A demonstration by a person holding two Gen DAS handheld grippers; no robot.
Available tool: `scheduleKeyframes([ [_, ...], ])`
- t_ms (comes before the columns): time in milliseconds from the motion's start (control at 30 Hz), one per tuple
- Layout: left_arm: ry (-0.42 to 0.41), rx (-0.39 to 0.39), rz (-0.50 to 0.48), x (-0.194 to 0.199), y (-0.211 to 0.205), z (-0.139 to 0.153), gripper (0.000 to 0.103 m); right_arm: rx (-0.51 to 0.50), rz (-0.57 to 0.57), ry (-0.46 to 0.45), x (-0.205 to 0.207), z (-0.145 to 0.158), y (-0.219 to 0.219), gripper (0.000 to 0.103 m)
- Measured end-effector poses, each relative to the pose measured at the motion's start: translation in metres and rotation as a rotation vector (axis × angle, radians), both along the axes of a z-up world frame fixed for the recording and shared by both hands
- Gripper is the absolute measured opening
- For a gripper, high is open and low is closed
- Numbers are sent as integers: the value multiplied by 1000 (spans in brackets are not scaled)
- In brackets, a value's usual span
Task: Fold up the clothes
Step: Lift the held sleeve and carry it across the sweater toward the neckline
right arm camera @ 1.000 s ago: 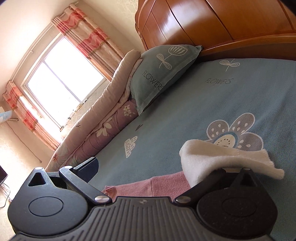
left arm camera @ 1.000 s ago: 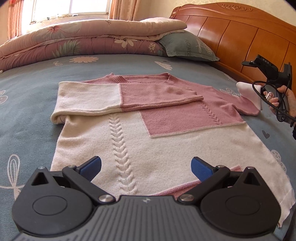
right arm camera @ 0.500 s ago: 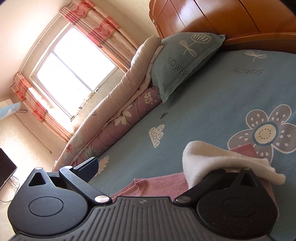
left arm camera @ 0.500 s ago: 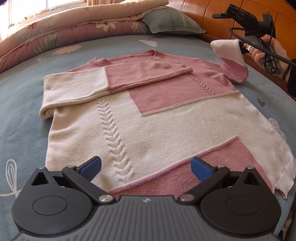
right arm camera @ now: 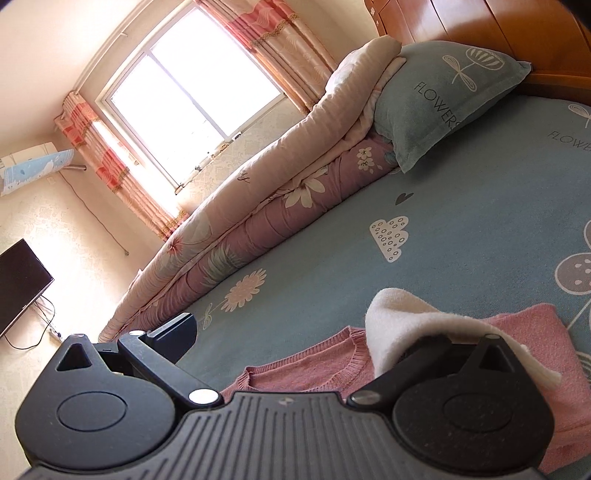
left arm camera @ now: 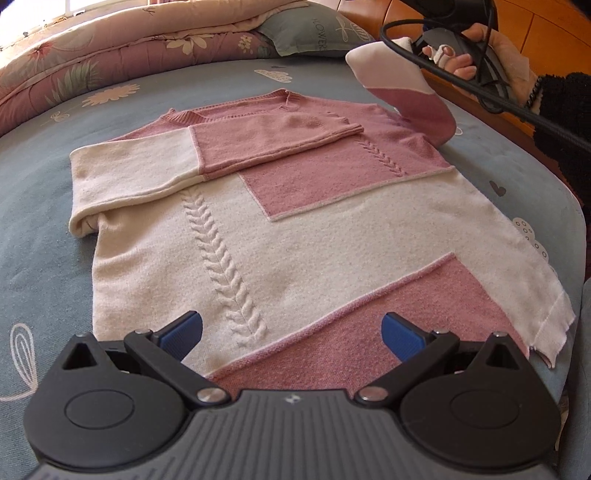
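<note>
We are looking at a pink and cream sweater [left arm camera: 295,229] lying flat, front up, on the blue patterned bedspread [left arm camera: 37,266], its neckline pointing toward the pillow [left arm camera: 310,33] and its hem reaching toward our left gripper [left arm camera: 291,332]. One sleeve [left arm camera: 207,155] is lying folded across the chest, cream cuff end at the outer side, pink part reaching to the middle. The other sleeve [left arm camera: 402,88] is hanging lifted off the bed at the far right corner, cream cuff uppermost and pink part curving down to the shoulder.

We are holding that cuff [right arm camera: 413,332] up with our right gripper [right arm camera: 295,343]. In the right wrist view the cream knit is draping over the right-side finger, while the other finger is standing well off to the left; we cannot tell whether the cloth is truly pinched. Our right hand [left arm camera: 495,55] is gripping the handle, with a black cable [left arm camera: 461,83] looping beside it and a dark fuzzy cuff at the wrist.

Our left gripper is hovering above the hem with its blue pads [left arm camera: 181,330] spread wide, holding nothing.

Beyond the sweater, a rolled floral quilt [right arm camera: 258,206] is lying along the bed's far edge beside the pillow, under a bright window [right arm camera: 192,88] with striped curtains [right arm camera: 122,173]. A wooden headboard [left arm camera: 517,22] is standing behind our right hand.
</note>
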State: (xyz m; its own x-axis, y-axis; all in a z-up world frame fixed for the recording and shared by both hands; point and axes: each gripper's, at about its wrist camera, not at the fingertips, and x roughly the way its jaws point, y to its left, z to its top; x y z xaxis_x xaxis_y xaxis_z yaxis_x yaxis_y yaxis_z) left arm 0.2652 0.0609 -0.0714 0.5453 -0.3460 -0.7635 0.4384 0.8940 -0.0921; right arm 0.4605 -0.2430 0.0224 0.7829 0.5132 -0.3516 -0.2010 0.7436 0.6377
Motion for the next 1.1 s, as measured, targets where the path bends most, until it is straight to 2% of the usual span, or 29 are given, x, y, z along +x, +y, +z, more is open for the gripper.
scheduleKeyframes([
  [267, 12, 22, -63, -5, 3, 0, 102, -40, 59, -16, 6, 6, 41, 103],
  [533, 11, 12, -13, -4, 30, 5, 102, -122, 85, -77, 0, 3, 90, 103],
  [1100, 46, 27, -26, 0, 30, -8, 102, -579, 207, -149, -10, -42, 192, 103],
])
